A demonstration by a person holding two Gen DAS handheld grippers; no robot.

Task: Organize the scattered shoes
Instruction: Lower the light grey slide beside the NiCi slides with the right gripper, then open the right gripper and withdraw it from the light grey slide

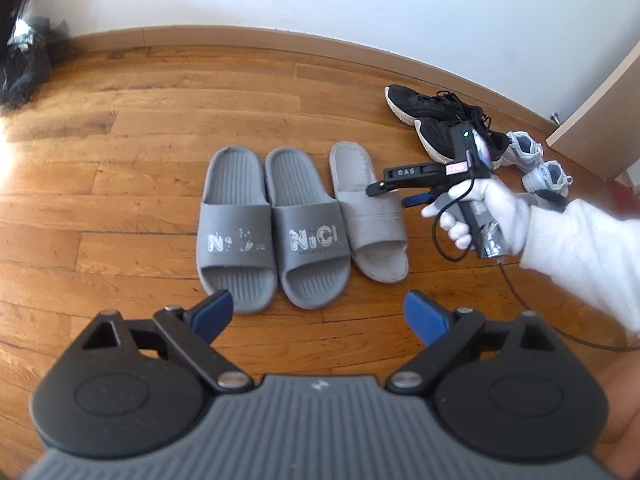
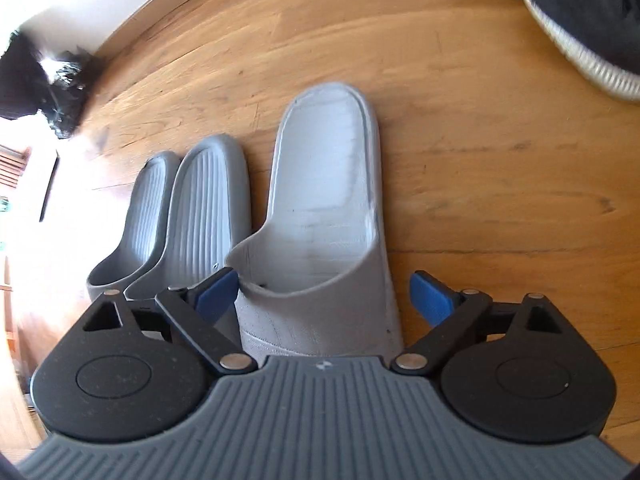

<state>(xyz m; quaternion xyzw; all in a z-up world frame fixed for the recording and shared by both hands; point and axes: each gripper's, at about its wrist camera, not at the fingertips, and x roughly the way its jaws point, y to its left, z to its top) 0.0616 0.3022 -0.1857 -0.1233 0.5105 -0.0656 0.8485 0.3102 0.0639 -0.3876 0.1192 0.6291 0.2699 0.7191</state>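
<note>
Slides (image 1: 236,224) in dark grey, a printed pair, lie side by side on the wood floor (image 1: 120,160) straight ahead of the left gripper (image 1: 318,312) in the left wrist view, their toes nearest its tips. Just right of them lies a pale slide (image 1: 370,216), parallel, touching or nearly touching the nearer dark one. The left gripper's blue pads (image 1: 212,314) stand spread wide with only floor between them. Ahead and to the right, a gloved hand (image 1: 480,216) holds the right gripper (image 1: 398,192), which hangs over the strap end of the pale slide. Beyond that, two black sneakers (image 1: 436,120) lie overlapping, with two white sneakers (image 1: 536,160) to their right, near a light panel (image 1: 596,112). A black bag (image 1: 20,32) sits far left by the wall.

From the right wrist, the pale slide (image 2: 320,216) lies straight ahead between the right gripper's (image 2: 322,292) fingers, strap end closest. The left pad (image 2: 216,292) is at the strap's edge; whether it touches I cannot tell. The right pad (image 2: 430,296) stands clear of the slide, so the jaws are spread and not pinching. The dark pair (image 2: 188,216) lies just left of the pale slide. A black sneaker (image 2: 588,8) shows at the upper right.
</note>
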